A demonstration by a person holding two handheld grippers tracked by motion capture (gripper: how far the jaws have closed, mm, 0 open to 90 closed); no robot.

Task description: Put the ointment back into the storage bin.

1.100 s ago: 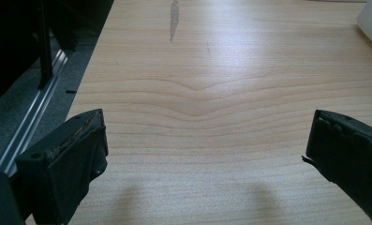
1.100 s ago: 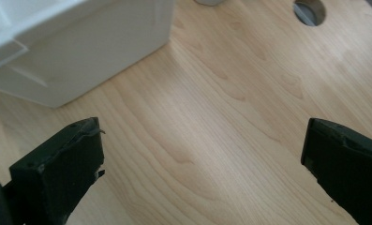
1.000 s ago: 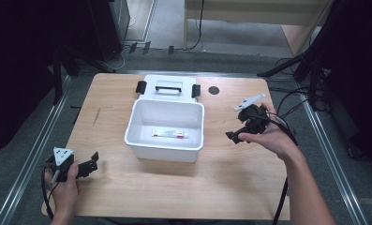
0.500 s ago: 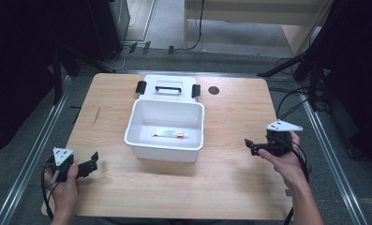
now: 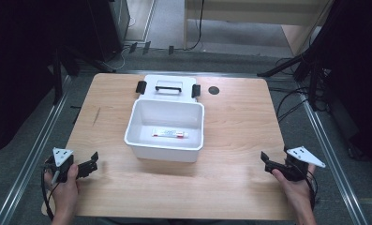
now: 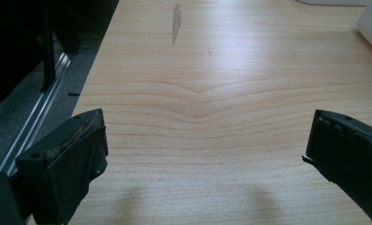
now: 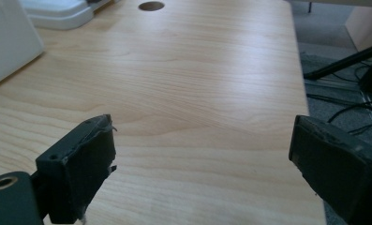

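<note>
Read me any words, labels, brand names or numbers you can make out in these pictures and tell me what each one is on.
No text can be read.
Tube lying in the white bin: it bears red and dark print, too small and blurred to read.
White lid behind the bin: no lettering seen.
Wooden table, left gripper and right gripper: no markings seen.

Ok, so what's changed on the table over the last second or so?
The right hand-held gripper drew back from beside the white bin toward the person and out to the table's near right edge, jaws open and empty. The left hand-held gripper, the bin, the tube inside it and the lid behind it stayed put.
</note>
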